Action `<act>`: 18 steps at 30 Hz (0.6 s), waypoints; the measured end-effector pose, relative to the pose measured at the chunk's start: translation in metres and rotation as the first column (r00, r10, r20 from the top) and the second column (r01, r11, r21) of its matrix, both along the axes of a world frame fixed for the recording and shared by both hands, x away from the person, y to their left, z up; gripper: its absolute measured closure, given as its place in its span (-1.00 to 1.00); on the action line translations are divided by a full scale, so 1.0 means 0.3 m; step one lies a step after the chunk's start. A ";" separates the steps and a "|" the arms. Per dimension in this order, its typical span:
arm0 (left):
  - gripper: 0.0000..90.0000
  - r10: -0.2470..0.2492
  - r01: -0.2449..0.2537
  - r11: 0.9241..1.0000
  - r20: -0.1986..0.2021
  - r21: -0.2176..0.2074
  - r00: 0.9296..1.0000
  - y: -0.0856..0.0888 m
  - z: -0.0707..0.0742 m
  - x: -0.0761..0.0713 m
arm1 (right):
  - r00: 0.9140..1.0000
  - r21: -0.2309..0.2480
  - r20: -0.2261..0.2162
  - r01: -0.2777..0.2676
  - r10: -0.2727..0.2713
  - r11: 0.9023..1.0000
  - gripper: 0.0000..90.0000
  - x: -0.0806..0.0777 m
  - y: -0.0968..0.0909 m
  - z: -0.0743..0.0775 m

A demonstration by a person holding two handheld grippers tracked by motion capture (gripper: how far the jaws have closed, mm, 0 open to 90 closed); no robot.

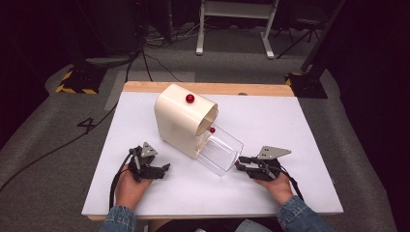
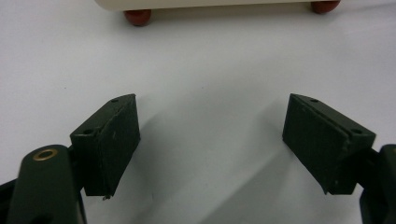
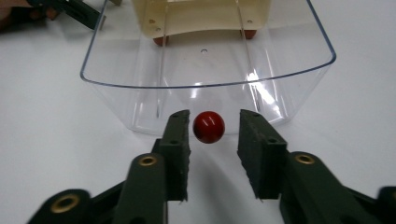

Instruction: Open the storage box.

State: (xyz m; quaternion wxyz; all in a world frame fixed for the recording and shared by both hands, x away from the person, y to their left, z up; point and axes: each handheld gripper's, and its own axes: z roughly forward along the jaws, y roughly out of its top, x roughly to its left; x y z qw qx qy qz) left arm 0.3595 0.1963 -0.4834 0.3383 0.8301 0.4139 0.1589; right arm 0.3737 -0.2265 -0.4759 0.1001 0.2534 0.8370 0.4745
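A cream, round-topped box (image 1: 181, 121) stands mid-table with a red knob (image 1: 190, 98) on top. A clear plastic drawer (image 1: 220, 150) sticks out of its front toward the right hand. The drawer's front wall (image 3: 205, 100) carries a small red knob (image 3: 208, 127). My right gripper (image 3: 210, 140) is open, one jaw on each side of that knob, with small gaps to it. My left gripper (image 2: 212, 135) is wide open over bare table with nothing between its jaws. It faces the box's lower edge (image 2: 210, 3) and its red feet (image 2: 137, 17).
The white tabletop (image 1: 300, 125) has a wooden strip (image 1: 251, 89) along its far edge. Beyond it lie grey floor, cables and stand legs (image 1: 267, 46). The left gripper (image 3: 79, 11) appears far off in the right gripper view, left of the drawer.
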 end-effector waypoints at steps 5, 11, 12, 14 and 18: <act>-0.58 0.000 0.000 1.000 -0.001 0.000 1.000 0.000 0.000 0.000 | 1.000 0.006 0.016 0.001 -0.001 1.000 0.32 -0.013 -0.013 0.017; -0.58 0.000 0.000 1.000 -0.001 0.000 1.000 0.000 0.000 0.000 | 0.999 0.055 0.030 0.013 -0.014 0.998 0.36 -0.021 -0.026 0.086; -0.58 0.000 0.000 1.000 -0.001 0.000 1.000 0.000 0.000 0.001 | 0.999 0.059 0.039 0.009 -0.011 0.998 0.35 -0.021 -0.025 0.099; -0.58 0.000 0.000 1.000 -0.002 -0.001 1.000 0.000 0.000 0.001 | 0.998 0.064 0.058 0.002 -0.006 0.998 0.35 -0.020 -0.017 0.128; -0.58 0.000 0.000 1.000 -0.001 0.000 1.000 0.000 0.000 0.000 | 0.996 0.073 0.089 -0.015 0.009 0.997 0.34 -0.015 0.006 0.186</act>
